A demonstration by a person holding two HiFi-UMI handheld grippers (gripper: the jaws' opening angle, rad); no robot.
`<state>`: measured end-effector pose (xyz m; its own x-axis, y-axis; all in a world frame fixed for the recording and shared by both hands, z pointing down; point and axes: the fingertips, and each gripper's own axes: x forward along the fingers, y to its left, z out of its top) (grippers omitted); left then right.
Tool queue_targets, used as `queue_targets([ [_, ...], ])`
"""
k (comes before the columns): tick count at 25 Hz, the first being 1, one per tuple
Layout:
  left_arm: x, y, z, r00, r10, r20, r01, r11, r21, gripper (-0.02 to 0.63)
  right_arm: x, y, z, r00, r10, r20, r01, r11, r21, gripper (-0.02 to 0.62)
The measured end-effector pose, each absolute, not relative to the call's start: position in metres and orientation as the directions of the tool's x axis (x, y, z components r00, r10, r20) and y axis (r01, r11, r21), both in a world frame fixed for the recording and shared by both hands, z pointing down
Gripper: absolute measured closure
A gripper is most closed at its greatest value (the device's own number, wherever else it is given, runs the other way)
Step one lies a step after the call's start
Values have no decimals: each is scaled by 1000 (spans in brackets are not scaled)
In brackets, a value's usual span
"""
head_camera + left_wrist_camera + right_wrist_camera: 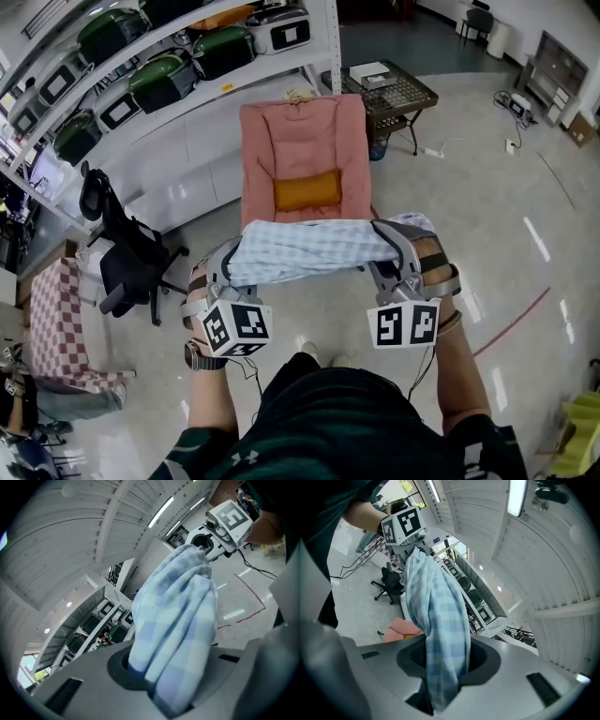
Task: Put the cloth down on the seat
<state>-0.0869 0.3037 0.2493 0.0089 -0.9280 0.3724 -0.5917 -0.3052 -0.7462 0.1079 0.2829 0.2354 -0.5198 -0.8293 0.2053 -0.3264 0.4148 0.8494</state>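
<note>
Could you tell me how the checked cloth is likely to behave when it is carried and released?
The cloth is likely floppy: it hangs bunched between the left gripper and right gripper. It seems thin and light, gathering into soft folds at each grip. Released over the seat, it would probably crumple.

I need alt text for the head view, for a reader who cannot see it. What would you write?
Seen from above, a person holds a light blue checked cloth stretched between the left gripper and the right gripper, in front of a pink padded seat with an orange cushion. A black office chair and white shelves stand at the left.
</note>
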Motion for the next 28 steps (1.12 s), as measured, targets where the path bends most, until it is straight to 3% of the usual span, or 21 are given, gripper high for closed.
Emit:
queue_targets([
  [28,-134,48,360,219,-817,533,-603,-543,-585,541,54,44,323,-338,-854,396,-341,503,794,462],
])
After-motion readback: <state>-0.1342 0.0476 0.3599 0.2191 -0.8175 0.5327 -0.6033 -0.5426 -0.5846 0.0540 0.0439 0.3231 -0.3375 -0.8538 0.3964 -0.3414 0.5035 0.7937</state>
